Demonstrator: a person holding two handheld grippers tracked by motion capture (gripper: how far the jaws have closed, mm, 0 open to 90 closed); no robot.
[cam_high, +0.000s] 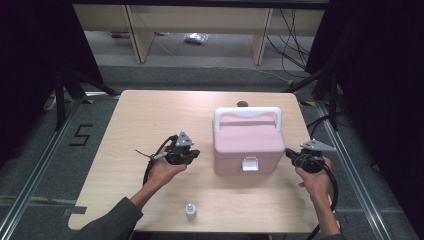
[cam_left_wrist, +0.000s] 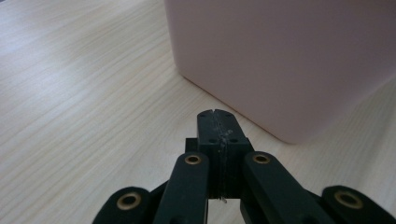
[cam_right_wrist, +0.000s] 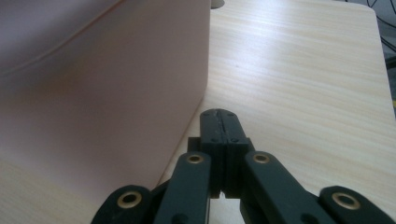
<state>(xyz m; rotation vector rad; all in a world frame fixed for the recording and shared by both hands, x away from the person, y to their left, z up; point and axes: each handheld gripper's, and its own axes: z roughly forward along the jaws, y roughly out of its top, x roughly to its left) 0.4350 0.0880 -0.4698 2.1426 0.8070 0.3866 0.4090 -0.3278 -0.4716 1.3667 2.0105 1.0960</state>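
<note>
A single pink plastic box with a white carrying handle and a white front latch (cam_high: 248, 142) sits right of centre in the high view, on the pale wood-grain bench (cam_high: 145, 120), its lid down and its latch facing the person. The left gripper (cam_high: 195, 155) waits just beside the box's left wall, and the right gripper (cam_high: 289, 154) just beside its right wall, so the two flank it, probably ready to steady or press it from both sides.

In the left gripper view the jaws are pressed together with nothing between them, the pink wall (cam_left_wrist: 280, 60) close ahead at the upper right. The right gripper view shows the same: jaws fully closed and empty, the box (cam_right_wrist: 93, 84) occupying the left.

The count is one box, two grippers, and one small white bottle with a cap (cam_high: 190, 210) standing alone near the lower edge, well apart from the box.
</note>
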